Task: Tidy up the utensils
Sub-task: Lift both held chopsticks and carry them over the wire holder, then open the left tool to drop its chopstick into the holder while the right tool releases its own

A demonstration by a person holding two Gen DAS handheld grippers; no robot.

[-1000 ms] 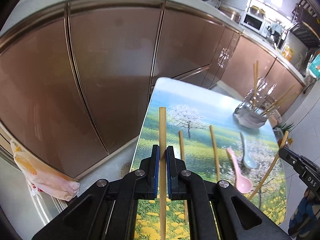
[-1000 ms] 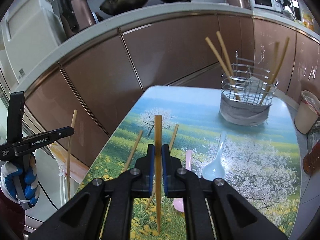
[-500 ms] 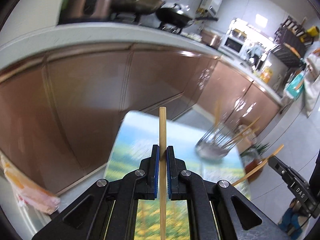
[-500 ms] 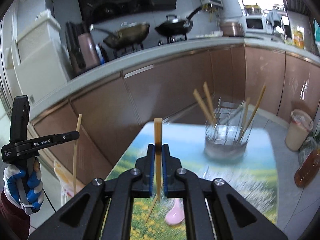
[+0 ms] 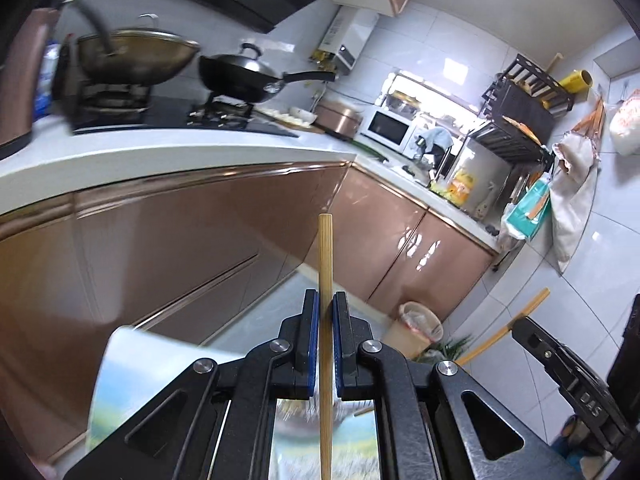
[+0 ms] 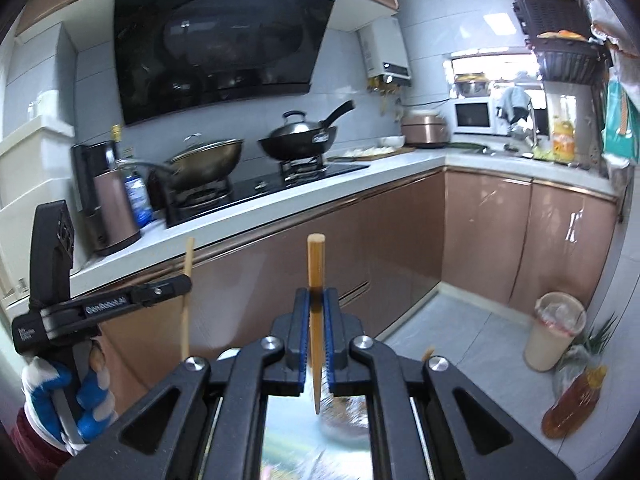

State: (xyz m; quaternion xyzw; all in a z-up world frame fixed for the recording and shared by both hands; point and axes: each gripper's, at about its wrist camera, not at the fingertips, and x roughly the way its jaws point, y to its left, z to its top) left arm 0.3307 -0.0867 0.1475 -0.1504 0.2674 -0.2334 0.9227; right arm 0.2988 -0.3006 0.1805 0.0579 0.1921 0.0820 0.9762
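Chopsticks are in hand, none stowed at this moment. Left gripper (image 5: 325,340) pinches a pale round bamboo chopstick (image 5: 325,264); right gripper (image 6: 316,336) pinches a darker tan bamboo chopstick (image 6: 316,280). Each stick runs along its jaws, blunt end forward and up, tip towards the blurred landscape-print table (image 5: 112,364). Judged mid-carry; placing both in the blurred holder (image 6: 344,420) remains.
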